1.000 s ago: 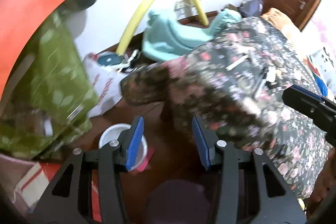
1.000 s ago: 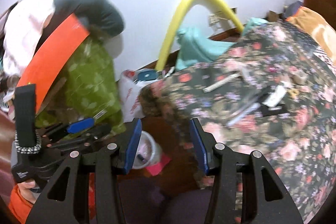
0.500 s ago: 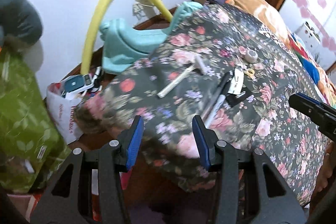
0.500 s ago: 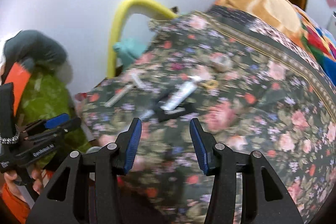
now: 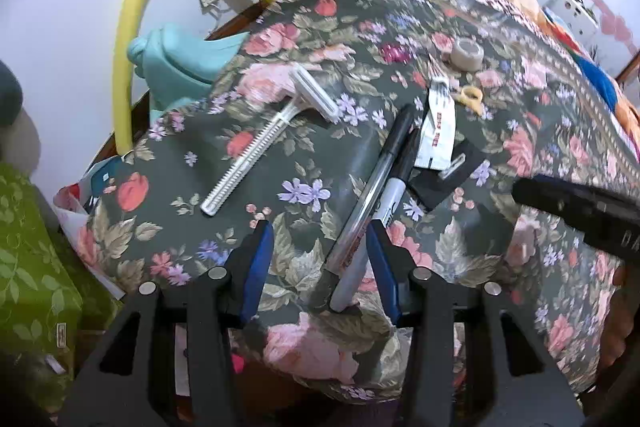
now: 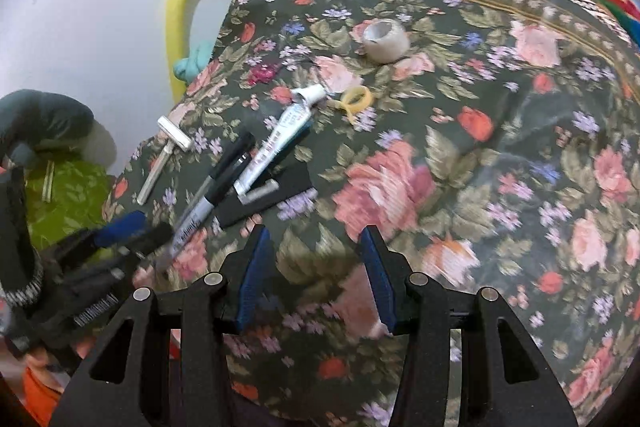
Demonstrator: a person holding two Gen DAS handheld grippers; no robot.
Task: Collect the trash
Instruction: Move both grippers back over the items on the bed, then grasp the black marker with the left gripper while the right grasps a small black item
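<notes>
A: Left gripper?
B: Hovering over dark floral cloth, blue pads parted, gripping nothing; clear pen and black marker just beyond the tips.
A: Right gripper?
B: Likewise parted and empty, above bare cloth.
A: Trash?
B: Scattered on the cloth: white disposable razor, squeezed white tube, beige tape roll, yellow ring.

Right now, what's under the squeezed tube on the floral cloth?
The tube lies partly across a flat black card, its crimped end over a small grey piece. Whatever lies on the card directly beneath the tube is covered.
</notes>
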